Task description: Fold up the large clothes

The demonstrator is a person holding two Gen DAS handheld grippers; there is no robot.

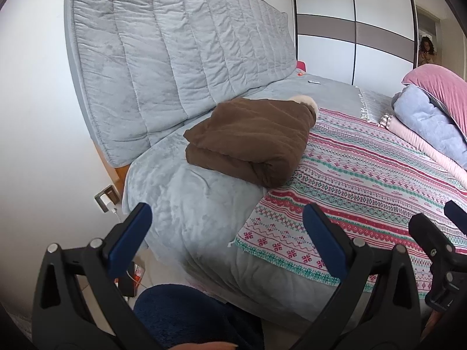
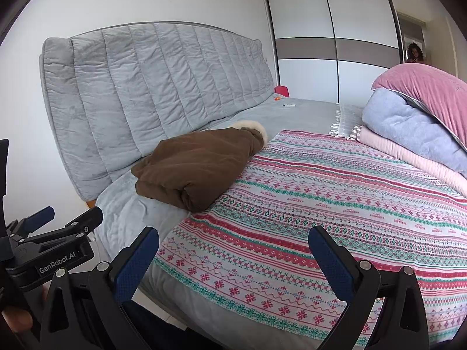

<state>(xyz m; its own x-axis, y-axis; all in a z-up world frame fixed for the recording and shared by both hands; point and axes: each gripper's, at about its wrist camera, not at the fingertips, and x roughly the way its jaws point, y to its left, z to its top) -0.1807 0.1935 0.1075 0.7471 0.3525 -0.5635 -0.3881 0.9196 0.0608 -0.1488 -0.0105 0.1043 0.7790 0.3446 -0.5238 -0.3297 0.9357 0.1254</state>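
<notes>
Left tool [image 2: 43, 227] only rightward-visible

Both wrist cameras look from the bed's [image 1: 204, 210] near edge toward the far headboard [image 2: 151, 93] and wardrobe [image 2: 332, 46]. The left view sits further left, over the bed's near left corner. Both share the folded brown coat [image 1: 248, 140], the patterned blanket [image 2: 321, 204] and the right-hand pile of bedding [image 2: 414, 122], all fairly near.

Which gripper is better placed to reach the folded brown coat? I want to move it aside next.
Left, probably. In the left wrist view the brown coat lies nearly straight ahead of the open left gripper. The right gripper, also open, faces the patterned blanket, with the coat off to its left.
</notes>
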